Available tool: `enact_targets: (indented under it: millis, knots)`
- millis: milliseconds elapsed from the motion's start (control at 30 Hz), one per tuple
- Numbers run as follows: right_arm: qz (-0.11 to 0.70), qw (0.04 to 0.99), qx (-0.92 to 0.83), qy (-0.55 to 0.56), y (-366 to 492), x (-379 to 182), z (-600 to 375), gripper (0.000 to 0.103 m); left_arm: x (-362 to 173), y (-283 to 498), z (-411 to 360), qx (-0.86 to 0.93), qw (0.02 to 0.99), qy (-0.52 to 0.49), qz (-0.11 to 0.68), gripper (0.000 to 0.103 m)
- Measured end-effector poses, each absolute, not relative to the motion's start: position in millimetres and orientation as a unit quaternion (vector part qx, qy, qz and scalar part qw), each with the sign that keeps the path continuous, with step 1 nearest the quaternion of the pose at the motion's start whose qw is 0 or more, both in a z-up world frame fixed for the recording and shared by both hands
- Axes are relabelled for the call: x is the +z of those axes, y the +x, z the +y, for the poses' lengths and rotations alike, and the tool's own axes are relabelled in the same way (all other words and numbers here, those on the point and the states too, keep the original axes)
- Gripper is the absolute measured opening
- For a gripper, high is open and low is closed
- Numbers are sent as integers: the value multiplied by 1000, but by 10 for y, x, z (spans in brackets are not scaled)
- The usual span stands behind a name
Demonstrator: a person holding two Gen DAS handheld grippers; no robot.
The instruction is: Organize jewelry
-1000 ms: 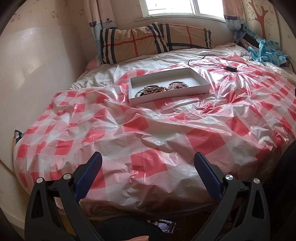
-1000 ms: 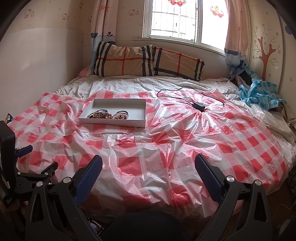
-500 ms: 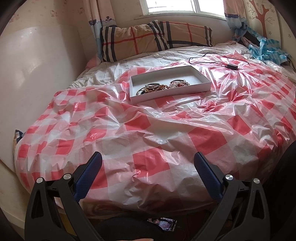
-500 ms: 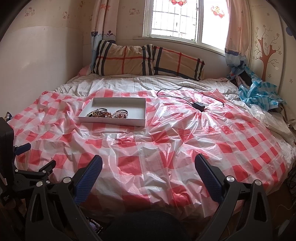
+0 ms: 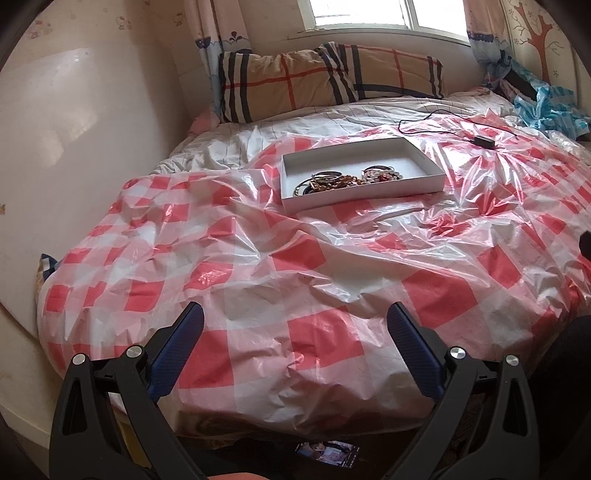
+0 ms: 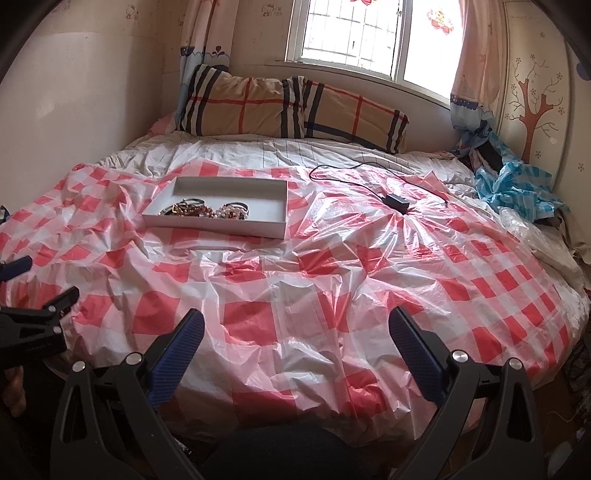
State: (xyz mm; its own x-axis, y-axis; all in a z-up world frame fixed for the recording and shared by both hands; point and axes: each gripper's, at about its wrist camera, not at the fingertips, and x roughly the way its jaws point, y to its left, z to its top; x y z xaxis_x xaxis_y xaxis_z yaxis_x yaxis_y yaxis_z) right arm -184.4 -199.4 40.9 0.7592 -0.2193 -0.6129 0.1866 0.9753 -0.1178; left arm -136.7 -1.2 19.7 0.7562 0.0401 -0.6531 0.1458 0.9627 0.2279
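While both grippers hang over the near edge of the bed, neither holds anything: the left gripper [image 5: 295,314] has its blue-padded jaws spread wide with only the red-and-white checked plastic sheet [image 5: 306,336] showing between them, and the right gripper [image 6: 295,321] stands just as wide over the same sheet [image 6: 251,325]. Well ahead of the left jaws, roughly on their centre line and a little to the right, a shallow white box [image 5: 369,194] lies flat on the sheet, apart from both grippers. Inside it, bunched toward the near wall, sits the jewelry [image 5: 347,179]: a tangle of bangles and beaded bracelets in brown, gold and pinkish tones, too small to count. From the right gripper, the same box [image 6: 218,227] lies far ahead and to the left of the jaws, with the jewelry [image 6: 205,210] along its near side. Farther ahead and to the right of those jaws a black cable with a small black block [image 6: 397,202] rests on the sheet. Beyond the box, plaid pillows [image 6: 291,110] lean under the window [image 6: 351,33]. Part of the left gripper shows at the left edge of the right camera's view. On the floor below the left jaws lies a small printed card or phone [image 5: 327,450]; any writing on it is too blurred to read, and no brand or label is legible anywhere.
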Motion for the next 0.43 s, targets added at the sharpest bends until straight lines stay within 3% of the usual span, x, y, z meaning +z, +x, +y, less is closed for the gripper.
enact_targets:
  millis: [333,433]
  knots:
    - [358,928,-105,-26,-1351,188,-2096,96,-57,-354,446,-5,904,128,407,96]
    - [356,930,-88,-23,-1049,186,-1975,96,3,5,665,21,915,115,387,96]
